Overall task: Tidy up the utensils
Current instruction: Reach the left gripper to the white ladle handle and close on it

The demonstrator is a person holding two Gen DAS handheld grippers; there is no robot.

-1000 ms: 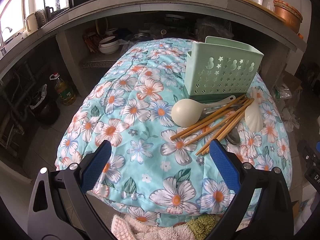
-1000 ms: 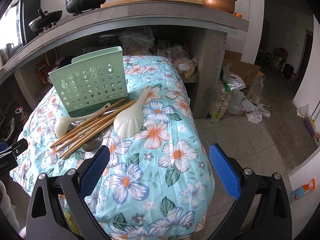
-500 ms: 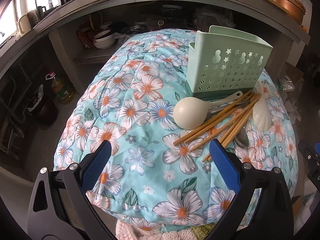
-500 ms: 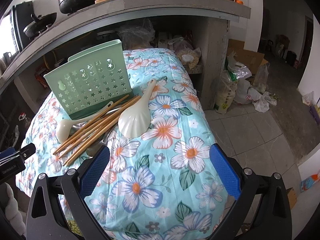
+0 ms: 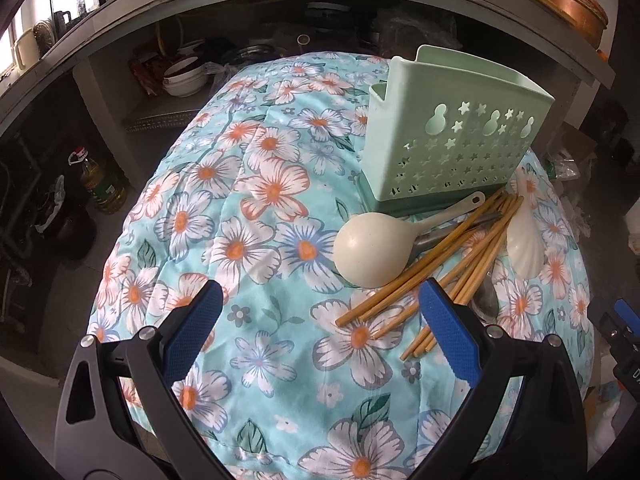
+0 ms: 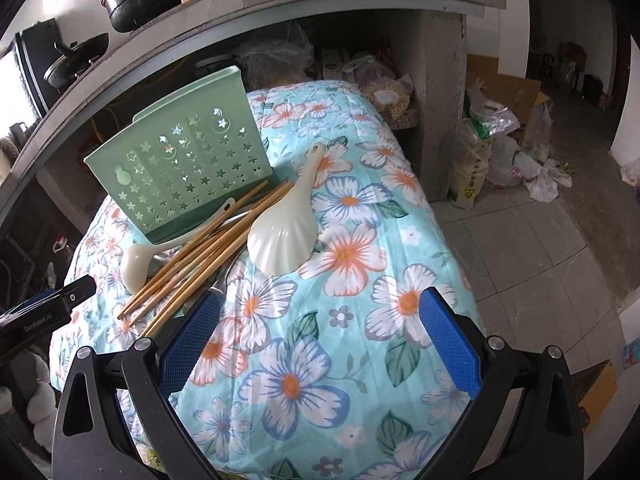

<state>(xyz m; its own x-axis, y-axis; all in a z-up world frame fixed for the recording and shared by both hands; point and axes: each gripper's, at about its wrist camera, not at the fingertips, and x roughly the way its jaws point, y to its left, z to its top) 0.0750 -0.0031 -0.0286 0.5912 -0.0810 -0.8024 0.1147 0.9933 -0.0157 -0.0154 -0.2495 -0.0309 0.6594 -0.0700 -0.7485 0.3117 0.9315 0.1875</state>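
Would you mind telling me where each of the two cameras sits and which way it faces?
Left wrist: rides the left gripper, looking forward and down over the floral cloth at the green holder from its left; open blue jaws show.
Right wrist: rides the right gripper, facing the holder from its right; open jaws and the other gripper's tip at the left edge show.
Shared: holder, chopsticks, round ladle, shell-shaped scoop.

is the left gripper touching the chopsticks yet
Cannot tell. In the left wrist view the left gripper is open, and one blue pad overlaps the chopsticks, hiding whether there is contact or a height gap.
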